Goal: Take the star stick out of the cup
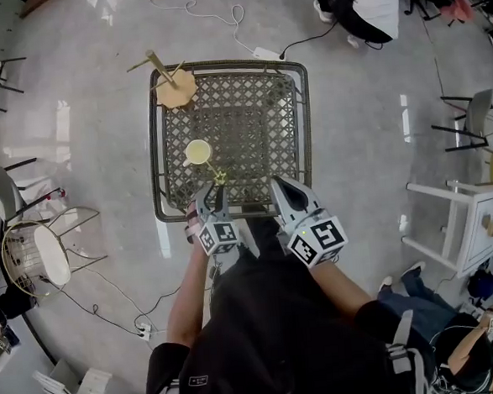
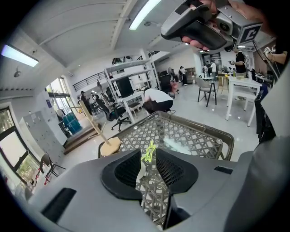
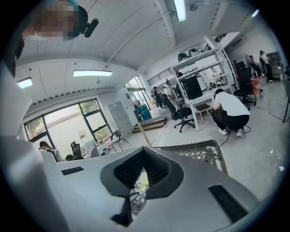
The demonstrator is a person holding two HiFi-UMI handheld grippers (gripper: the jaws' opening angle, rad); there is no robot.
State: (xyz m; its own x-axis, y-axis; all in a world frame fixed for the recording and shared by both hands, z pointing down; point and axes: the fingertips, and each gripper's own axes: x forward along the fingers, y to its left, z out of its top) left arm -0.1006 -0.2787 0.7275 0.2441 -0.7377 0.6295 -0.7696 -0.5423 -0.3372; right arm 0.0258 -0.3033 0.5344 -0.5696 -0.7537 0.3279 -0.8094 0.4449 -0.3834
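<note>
Now pinched in left hand-held gripper, star stick points star-forward (stem along jaws), right hand-held gripper closed, empty.

Star stick shaft mostly hidden btwn left gripper fingers; only star tip visible.

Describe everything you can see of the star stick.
The star stick shows a small yellow-green star head, plastic-looking, on a thin stem. The star pokes out just past the tips of the left gripper, whose jaws are closed on it right below the star. It is held above the lattice table, close beside the pale cup. Most of the stem is hidden by the jaws, so whether its lower end is in the cup cannot be told.
</note>
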